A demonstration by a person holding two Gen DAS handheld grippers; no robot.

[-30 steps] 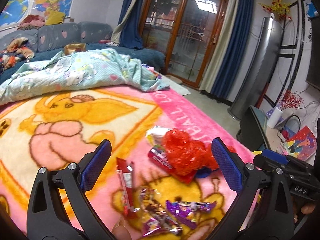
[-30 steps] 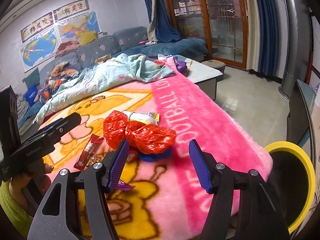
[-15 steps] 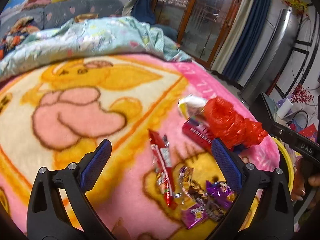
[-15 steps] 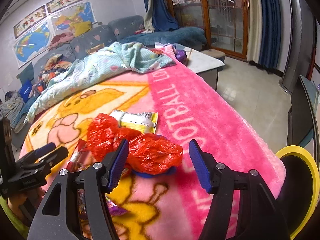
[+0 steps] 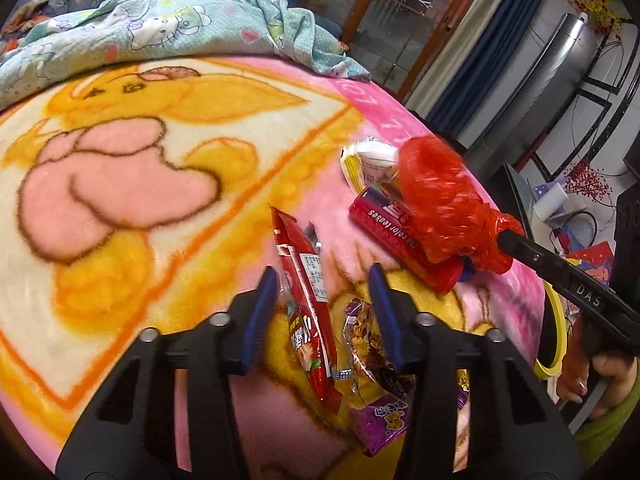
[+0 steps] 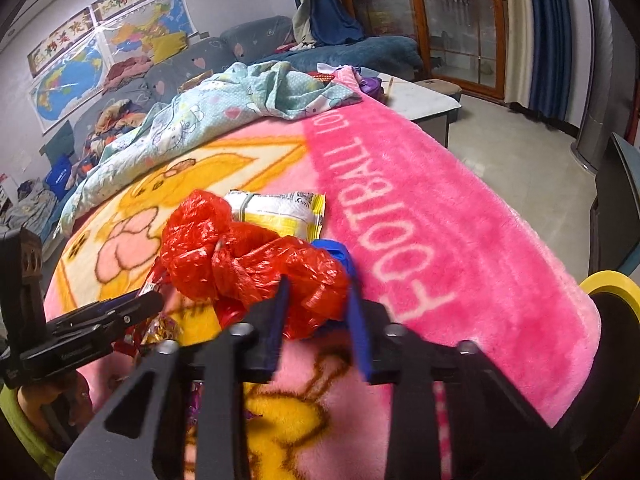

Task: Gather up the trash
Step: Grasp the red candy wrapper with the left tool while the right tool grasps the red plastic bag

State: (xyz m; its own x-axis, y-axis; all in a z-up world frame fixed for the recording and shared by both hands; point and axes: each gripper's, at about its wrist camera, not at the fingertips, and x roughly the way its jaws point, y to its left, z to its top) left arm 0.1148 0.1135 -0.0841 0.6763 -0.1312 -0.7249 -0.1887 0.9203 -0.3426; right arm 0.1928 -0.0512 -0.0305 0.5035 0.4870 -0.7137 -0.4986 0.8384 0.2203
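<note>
Trash lies on a pink cartoon blanket (image 5: 120, 160). My left gripper (image 5: 322, 312) is half closed, its jaws on either side of a long red snack wrapper (image 5: 306, 284), not clamping it. Crinkled candy wrappers (image 5: 376, 396) lie beside it. My right gripper (image 6: 318, 312) has its jaws narrowed around the near end of a crumpled red plastic bag (image 6: 256, 264), which also shows in the left wrist view (image 5: 444, 208). Whether they grip it is unclear. A red box (image 5: 392, 236), a blue cap (image 6: 334, 252) and a yellow-white packet (image 6: 280, 212) lie under or behind the bag.
A yellow-rimmed black bin (image 6: 612, 320) stands at the blanket's right edge. A light blue quilt (image 6: 208, 116) is bunched at the far end. A sofa (image 6: 256, 40) and glass doors (image 6: 460, 20) are beyond. A grey tower unit (image 5: 532, 92) stands on the floor.
Both grippers moved down and forward to the trash and narrowed their jaws. The left now straddles the red wrapper; the right now straddles the red bag's near end.
</note>
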